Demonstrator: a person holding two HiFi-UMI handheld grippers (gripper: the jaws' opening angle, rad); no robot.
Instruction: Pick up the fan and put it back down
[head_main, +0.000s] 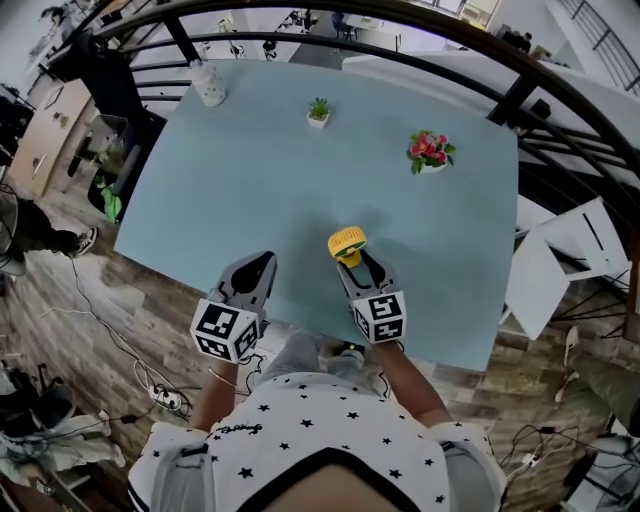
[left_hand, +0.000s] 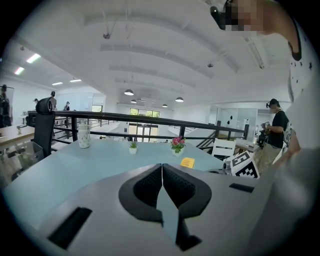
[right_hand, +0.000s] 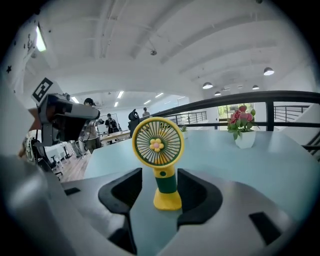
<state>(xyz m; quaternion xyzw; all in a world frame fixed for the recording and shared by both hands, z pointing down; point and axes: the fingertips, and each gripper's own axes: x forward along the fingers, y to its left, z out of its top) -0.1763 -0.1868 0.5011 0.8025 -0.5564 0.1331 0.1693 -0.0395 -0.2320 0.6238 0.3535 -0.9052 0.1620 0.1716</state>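
A small yellow fan (head_main: 347, 243) with a green stem stands upright on the pale blue table (head_main: 250, 150), near its front edge. My right gripper (head_main: 352, 258) is around it: in the right gripper view the fan (right_hand: 159, 165) stands between the two dark pads, and a gap shows on the left side of the stem. Its jaws stand wide apart and do not press the fan. My left gripper (head_main: 258, 262) hovers over the table's front edge to the left of the fan, its pads (left_hand: 150, 182) closed together on nothing. The fan (left_hand: 187, 162) shows small and yellow in the left gripper view.
At the table's far side stand a white jar (head_main: 209, 85), a small green plant (head_main: 318, 111) and a pot of pink flowers (head_main: 430, 152). A black railing (head_main: 520, 90) curves behind the table. A white chair (head_main: 560, 270) is at the right; cables (head_main: 150, 390) lie on the floor.
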